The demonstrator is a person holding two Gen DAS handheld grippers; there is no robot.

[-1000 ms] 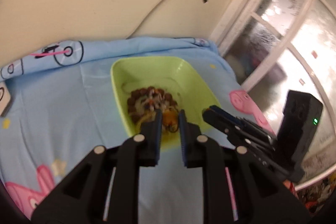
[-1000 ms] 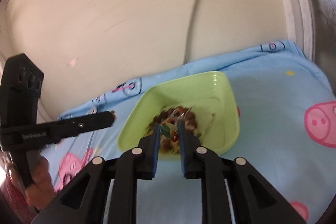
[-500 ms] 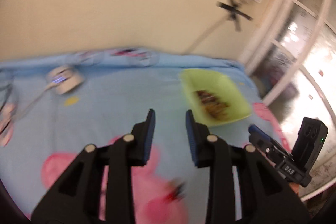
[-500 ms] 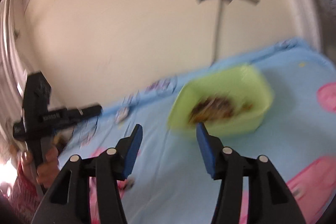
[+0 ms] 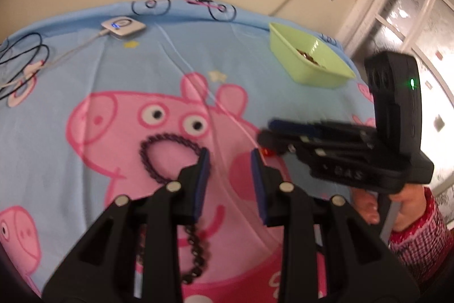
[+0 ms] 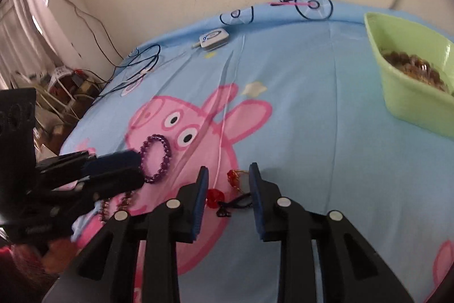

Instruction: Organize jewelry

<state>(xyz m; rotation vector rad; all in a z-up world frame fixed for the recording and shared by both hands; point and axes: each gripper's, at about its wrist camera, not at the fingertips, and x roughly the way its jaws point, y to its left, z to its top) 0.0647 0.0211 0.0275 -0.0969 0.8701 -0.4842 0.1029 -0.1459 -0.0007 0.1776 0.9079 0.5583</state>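
A green bowl (image 5: 309,64) (image 6: 411,93) holding brown beaded jewelry stands at the far right of the blue Peppa Pig sheet. A purple bead bracelet (image 5: 159,152) (image 6: 156,158) lies on the pig's face. My left gripper (image 5: 229,161) is open and empty just right of the bracelet; a dark bead strand (image 5: 195,254) lies under it. My right gripper (image 6: 227,178) is open and empty over a red pendant on a black cord (image 6: 214,196) and a gold ring with a red stone (image 6: 237,179). The right gripper shows in the left wrist view (image 5: 272,132), the left gripper in the right wrist view (image 6: 124,169).
A white charger puck (image 5: 123,26) (image 6: 214,39) with its cable and black wires (image 6: 139,67) lies at the sheet's far edge by the wall. Clutter stands beyond the bed's left edge (image 6: 62,87). A glass door (image 5: 411,4) is at the right.
Both grippers pulled back from the green bowl and opened, leaving their jewelry in it. They swung left and now hover over the loose jewelry on the pig print.
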